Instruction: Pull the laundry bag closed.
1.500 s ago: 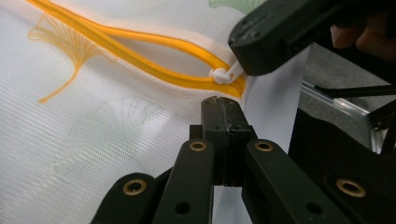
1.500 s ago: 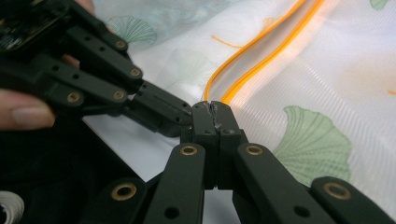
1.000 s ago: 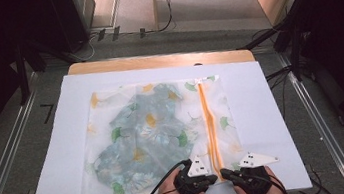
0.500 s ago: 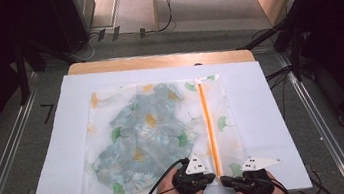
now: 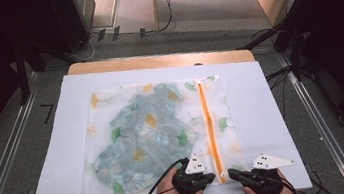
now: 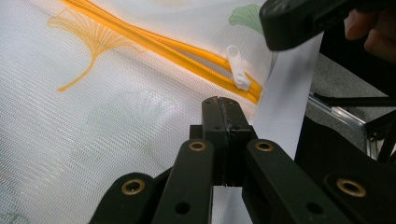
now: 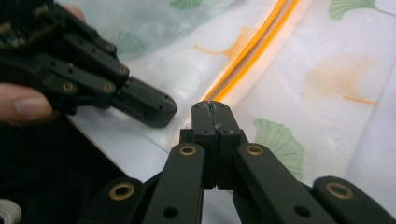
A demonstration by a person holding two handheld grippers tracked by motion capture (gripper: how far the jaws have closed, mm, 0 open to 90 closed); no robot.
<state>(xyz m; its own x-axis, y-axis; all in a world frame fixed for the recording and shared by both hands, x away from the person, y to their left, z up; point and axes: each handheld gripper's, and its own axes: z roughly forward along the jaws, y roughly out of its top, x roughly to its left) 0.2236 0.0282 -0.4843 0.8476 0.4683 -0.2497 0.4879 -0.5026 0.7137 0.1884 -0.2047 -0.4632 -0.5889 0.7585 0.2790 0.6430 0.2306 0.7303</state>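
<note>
- Mesh laundry bag, ginkgo-leaf print, lies flat on the white sheet covering the bench; a floral garment shows through it at the centre-left.
- Orange zipper runs from 12 o'clock to 6 o'clock along the bag's right part; its white slider sits at the 6 o'clock end, by the near edge.
- My left hand-held gripper rests just at 9 o'clock of the zipper's end, jaws pressed together on nothing; my right hand-held gripper sits just at 3 o'clock of it, jaws likewise together and empty.
- Risk, as I judge it: with jaws together I cannot catch the small slider tab; closing badly could pinch mesh instead, or drag the light bag across the sheet.
- The left gripper view resolves the slider and its tab; in the high view they are too small to tell. The high view alone gives the bag's whole outline and the garment.
</note>
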